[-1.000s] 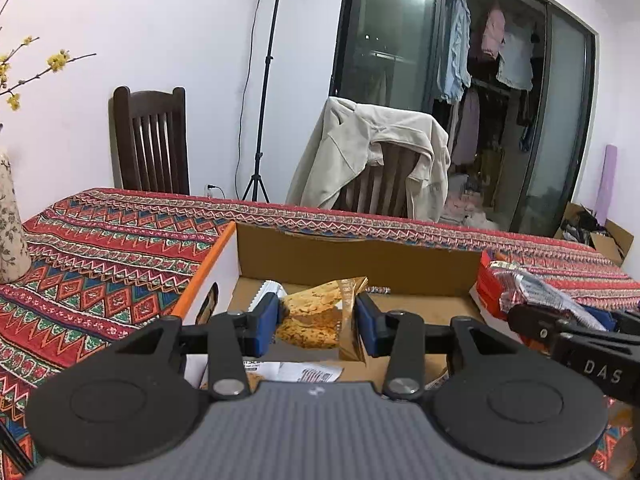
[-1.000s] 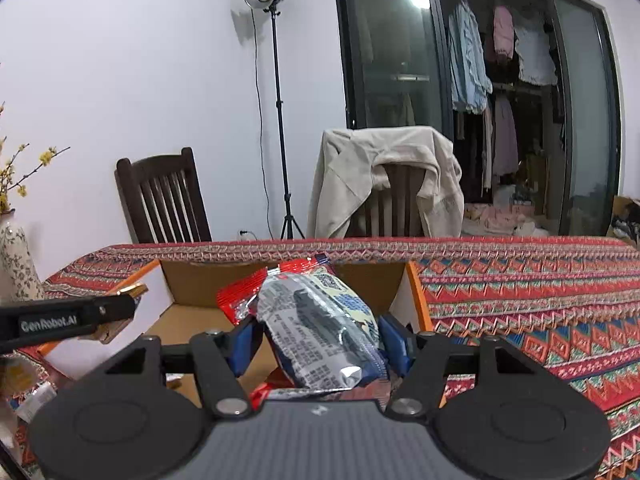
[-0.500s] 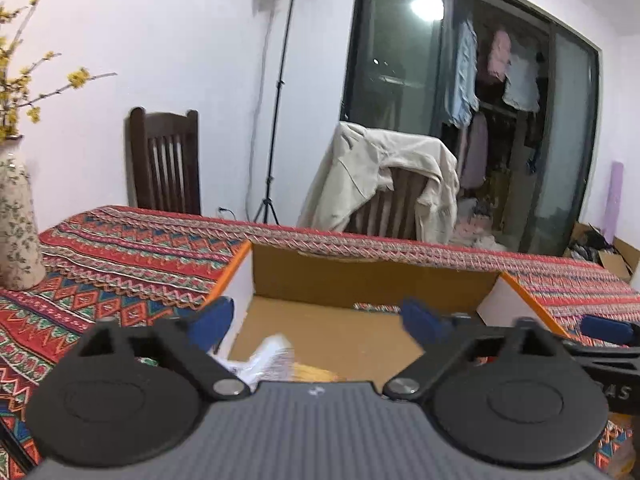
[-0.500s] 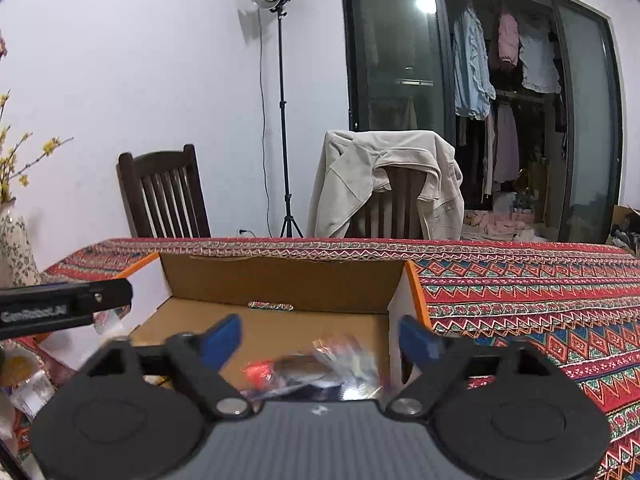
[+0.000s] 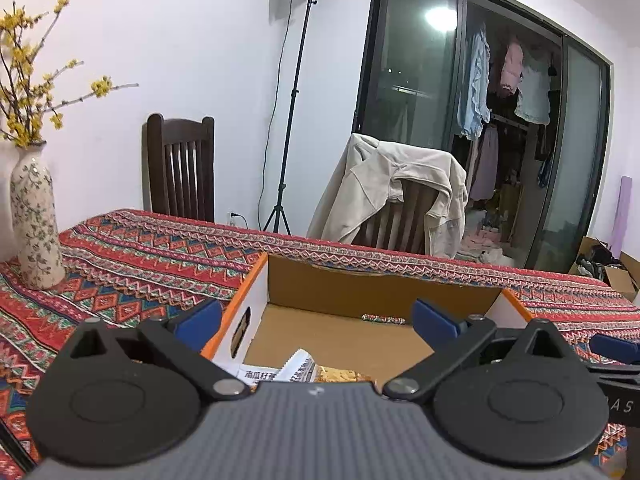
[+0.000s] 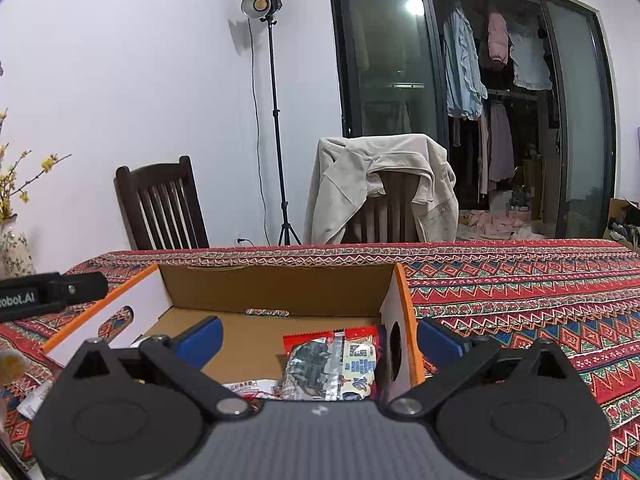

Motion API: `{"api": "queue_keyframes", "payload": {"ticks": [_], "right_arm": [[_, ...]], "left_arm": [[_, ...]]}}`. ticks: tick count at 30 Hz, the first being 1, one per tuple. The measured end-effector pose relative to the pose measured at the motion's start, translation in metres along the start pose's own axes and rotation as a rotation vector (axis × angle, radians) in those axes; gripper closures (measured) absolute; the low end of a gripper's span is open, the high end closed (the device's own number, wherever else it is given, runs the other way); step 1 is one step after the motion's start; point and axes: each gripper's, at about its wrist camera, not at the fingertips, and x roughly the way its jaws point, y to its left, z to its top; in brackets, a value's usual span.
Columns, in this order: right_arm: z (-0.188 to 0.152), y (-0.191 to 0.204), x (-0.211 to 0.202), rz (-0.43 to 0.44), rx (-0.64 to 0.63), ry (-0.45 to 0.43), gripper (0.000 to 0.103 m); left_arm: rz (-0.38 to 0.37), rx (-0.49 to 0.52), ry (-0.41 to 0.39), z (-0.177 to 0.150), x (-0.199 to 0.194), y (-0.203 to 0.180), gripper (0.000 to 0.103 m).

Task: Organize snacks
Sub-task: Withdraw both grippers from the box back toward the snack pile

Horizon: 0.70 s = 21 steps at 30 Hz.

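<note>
Patterned red tablecloth (image 5: pixel 152 264) lies under one open cardboard box (image 5: pixel 372 292) with orange-edged flaps. Left gripper (image 5: pixel 316 320) hangs spread wide over the box, nothing between its jaws; below it two snack packets lie on the box floor, a white one (image 5: pixel 260 374) with partly hidden Chinese print and a golden one (image 5: pixel 340 374), both cut off by the gripper body. Right gripper (image 6: pixel 318 336) is equally wide and empty; just ahead of it a red-edged grey snack bag (image 6: pixel 336 364) rests in the box, its label too small to read. Two chairs (image 6: pixel 164 204) stand beyond
</note>
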Motion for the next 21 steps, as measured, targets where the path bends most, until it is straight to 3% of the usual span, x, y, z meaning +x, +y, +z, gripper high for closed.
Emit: {"api": "queue_keyframes", "payload": {"ticks": [11, 21], "right_arm": [[0.011, 0.008, -0.048, 0.015, -0.013, -0.008, 0.000], [-0.021, 0.013, -0.087, 0.041, -0.057, 0.048, 0.000]], "left_arm": [[-0.026, 0.006, -0.020, 0.008, -0.050, 0.007, 0.000], [-0.029, 0.050, -0.013, -0.021, -0.091, 0.029, 0.000]]}}
